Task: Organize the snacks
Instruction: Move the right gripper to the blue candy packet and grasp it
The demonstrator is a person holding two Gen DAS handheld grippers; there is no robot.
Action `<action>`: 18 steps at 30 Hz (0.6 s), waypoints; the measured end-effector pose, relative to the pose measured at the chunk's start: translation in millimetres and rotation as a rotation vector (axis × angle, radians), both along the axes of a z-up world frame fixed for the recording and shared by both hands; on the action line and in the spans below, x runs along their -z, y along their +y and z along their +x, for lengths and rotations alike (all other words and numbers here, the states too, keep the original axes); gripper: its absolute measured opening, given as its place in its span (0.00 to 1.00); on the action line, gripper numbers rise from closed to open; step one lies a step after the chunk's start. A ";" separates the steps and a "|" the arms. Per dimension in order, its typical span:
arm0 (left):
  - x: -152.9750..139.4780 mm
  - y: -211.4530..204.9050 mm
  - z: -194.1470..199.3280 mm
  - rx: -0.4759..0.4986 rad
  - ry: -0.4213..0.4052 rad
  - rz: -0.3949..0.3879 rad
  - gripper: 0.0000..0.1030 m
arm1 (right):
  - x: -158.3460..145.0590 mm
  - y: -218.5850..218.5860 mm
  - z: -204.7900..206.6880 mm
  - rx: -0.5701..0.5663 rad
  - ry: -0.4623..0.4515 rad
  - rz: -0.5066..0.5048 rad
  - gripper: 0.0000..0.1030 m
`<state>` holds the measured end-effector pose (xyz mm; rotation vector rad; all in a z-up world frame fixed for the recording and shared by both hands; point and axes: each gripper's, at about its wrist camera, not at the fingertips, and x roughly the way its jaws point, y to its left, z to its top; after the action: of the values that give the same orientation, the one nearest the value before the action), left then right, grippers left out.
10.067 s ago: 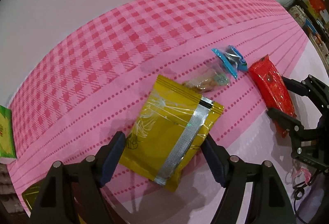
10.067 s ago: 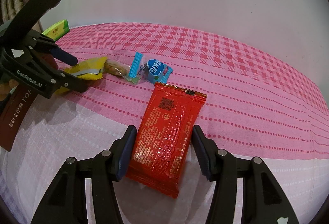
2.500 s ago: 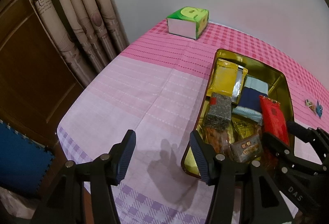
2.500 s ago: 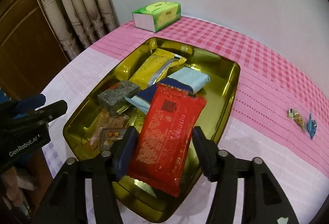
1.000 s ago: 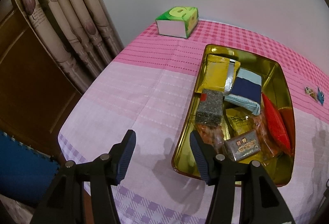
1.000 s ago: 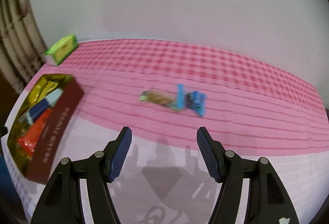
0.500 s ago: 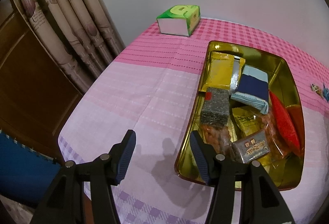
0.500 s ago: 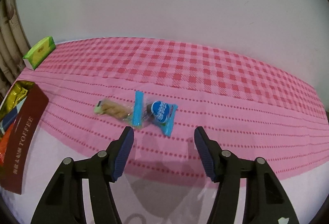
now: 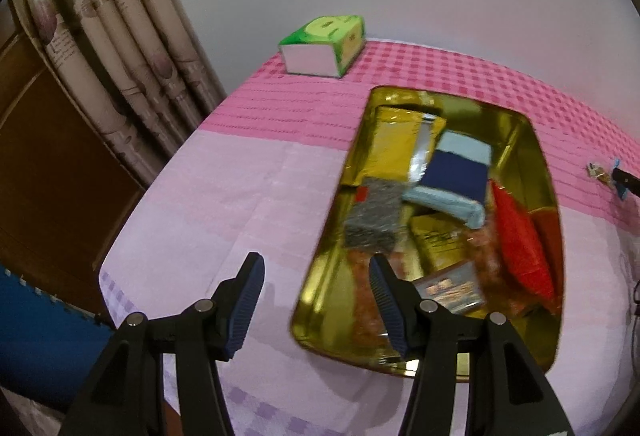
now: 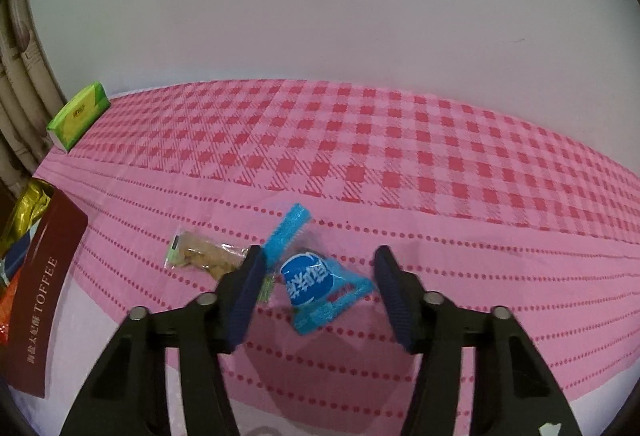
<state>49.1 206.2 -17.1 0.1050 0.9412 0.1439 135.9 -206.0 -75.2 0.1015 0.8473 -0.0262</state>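
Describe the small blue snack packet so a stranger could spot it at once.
On the pink checked tablecloth, look in the dotted band right of the gold tray. Between the right tool's open jaws lies the small blue snack packet; its clear neighbour shows brown biscuit.

tray [image 9: 538, 155]: near corner hidden behind the left gripper [image 9: 316, 290]
tray snacks [image 9: 440, 236]: blurred, labels unreadable
biscuit packet [image 10: 204, 252]: one end behind a right gripper finger [image 10: 244, 288]
toffee box [image 10: 40, 296]: partly cut by the frame edge

A home room: a table under a pink checked cloth [image 10: 360, 139] stands against a plain wall, patterned curtains [image 9: 120, 47] and a green tissue box [image 9: 324, 45] at its far left.
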 end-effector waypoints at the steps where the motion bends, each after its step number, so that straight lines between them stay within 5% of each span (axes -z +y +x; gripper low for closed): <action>1: -2.7 -5.4 0.9 0.009 -0.005 0.004 0.54 | 0.6 0.1 -0.4 -0.002 -0.004 0.001 0.48; 18: -9.7 -144.1 19.1 0.300 0.012 -0.013 0.54 | 3.6 -2.6 -28.7 -0.056 -0.030 -0.042 0.39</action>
<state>68.2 62.1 -7.4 0.2329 0.9272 -0.1400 107.2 -208.6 -78.8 0.0386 0.8193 0.0101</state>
